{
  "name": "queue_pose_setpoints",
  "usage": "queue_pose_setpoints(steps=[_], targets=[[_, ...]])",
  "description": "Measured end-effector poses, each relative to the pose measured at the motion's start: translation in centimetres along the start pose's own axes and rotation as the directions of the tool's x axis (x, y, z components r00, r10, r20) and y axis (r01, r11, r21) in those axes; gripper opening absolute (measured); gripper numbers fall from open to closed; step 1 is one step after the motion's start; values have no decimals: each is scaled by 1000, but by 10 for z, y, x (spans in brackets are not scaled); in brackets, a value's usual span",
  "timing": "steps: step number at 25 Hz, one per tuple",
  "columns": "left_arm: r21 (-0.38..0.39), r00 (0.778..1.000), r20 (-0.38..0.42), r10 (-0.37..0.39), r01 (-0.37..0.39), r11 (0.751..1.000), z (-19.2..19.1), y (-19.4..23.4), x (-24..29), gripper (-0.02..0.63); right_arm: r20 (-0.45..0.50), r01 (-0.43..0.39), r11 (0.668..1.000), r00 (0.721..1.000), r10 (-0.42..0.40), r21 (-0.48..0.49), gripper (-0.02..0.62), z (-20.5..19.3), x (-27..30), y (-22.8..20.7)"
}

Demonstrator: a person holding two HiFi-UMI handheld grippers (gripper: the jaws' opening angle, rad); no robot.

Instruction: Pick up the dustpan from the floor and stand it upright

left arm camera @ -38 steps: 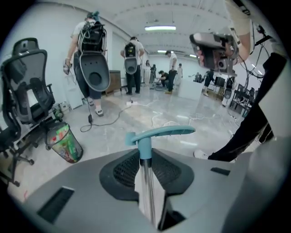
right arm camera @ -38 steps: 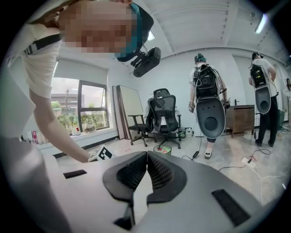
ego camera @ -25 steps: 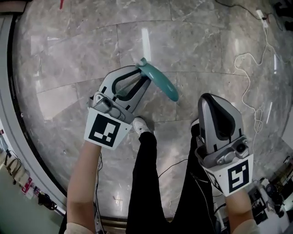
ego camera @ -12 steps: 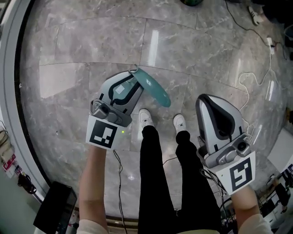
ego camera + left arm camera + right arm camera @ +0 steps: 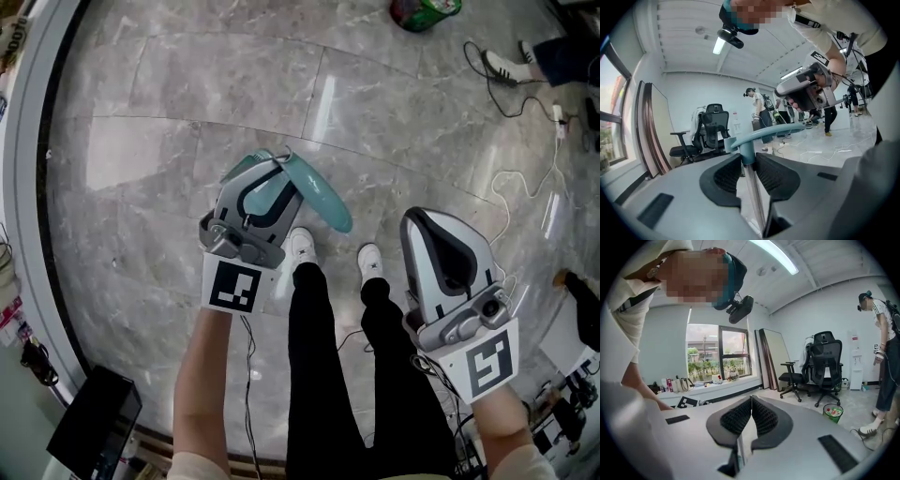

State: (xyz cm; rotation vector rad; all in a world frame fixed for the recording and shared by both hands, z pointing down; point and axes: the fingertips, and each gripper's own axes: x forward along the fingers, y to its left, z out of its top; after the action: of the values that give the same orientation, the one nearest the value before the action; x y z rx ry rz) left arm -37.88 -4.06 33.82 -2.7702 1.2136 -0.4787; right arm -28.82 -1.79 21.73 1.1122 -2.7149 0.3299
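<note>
In the head view my left gripper (image 5: 278,172) is shut on the dustpan (image 5: 323,199), a teal scoop that hangs above the marble floor ahead of the person's shoes (image 5: 300,246). The left gripper view shows the dustpan's thin metal handle rod (image 5: 751,190) pinched between the black pads, with a teal fitting (image 5: 746,151) just past my left gripper (image 5: 747,164) and a teal bar running right. My right gripper (image 5: 429,220) hangs at the right, away from the dustpan. In its own view my right gripper (image 5: 751,402) is shut, pads together with nothing between them.
White cables (image 5: 525,187) trail over the floor at the right. A green bin (image 5: 427,11) stands far ahead, also the bin (image 5: 833,411) beside office chairs (image 5: 825,366). Another person's shoe (image 5: 502,64) is top right. A black box (image 5: 94,436) lies near left.
The head view has swung, bringing both shoes and the bin into sight. My left gripper, still shut on the dustpan, sits lower and further right in view. The right gripper has hardly moved.
</note>
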Motion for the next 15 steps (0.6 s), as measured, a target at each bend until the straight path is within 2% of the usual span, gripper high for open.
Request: queue_pose_setpoints(steps=[5,8,13,14,15], targets=[[28,999,-19,40,-39,999,1,0,2,91,-13,36,999,999,-36,10,17,-3,-14,-6],[12,998,-33,57,-57,998,-7,1,-3,94,-8,56,998,998,-56,16,17,-1,-21,-10],[17,991,-103,87,-86,996,-23,6,-18,106,1,76,997,997,-76,25,17,1,-31,-13],[-13,989,-109,101,-103,995,-22,7,-24,76,4,81,996,997,-82,27,17,2,-33,-13],[-87,986,-100,133,-141,986,-18,9,-31,11,8,86,996,996,-86,28,17,2,-35,-12]])
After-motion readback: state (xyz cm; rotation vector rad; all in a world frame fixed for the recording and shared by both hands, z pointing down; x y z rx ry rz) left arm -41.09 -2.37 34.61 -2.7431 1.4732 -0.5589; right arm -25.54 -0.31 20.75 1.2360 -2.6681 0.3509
